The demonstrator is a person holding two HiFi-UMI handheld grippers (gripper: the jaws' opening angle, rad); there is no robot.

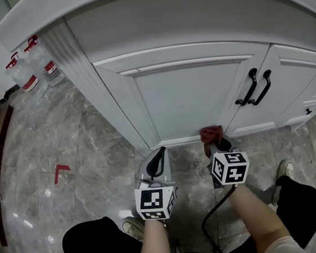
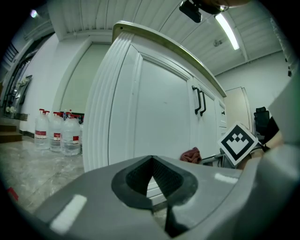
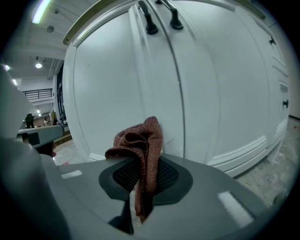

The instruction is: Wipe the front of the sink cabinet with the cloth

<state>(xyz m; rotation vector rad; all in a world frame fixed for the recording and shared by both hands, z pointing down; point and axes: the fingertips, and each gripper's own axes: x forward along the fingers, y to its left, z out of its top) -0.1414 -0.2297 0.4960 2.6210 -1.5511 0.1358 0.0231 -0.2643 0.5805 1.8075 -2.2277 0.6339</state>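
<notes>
The dark ribbed fingers [image 3: 167,176] of the right gripper [image 3: 143,182] are pressed onto a reddish-brown knitted cloth [image 3: 140,150]. It is pinched in a fold, with a bunched crest above the pads and a tail hanging below them. The crest sits right up at the foot of the white panelled sink cabinet [image 3: 112,93], by the seam between its two doors; whether it touches the paint cannot be told. From the head view the cloth [image 1: 211,133] lies at the cabinet's [image 1: 183,95] lower edge, well below the pair of black bar handles [image 1: 255,86]. The left gripper [image 2: 152,179] has its pads closed tip to tip with nothing between them. It is held low, near the cabinet's fluted corner post [image 2: 105,108] and beside the right gripper [image 1: 220,147]. The grey marbled floor tiles [image 1: 85,137] run out from the cabinet's base. Clear water bottles with red caps [image 1: 32,69] stand past its far corner.
</notes>
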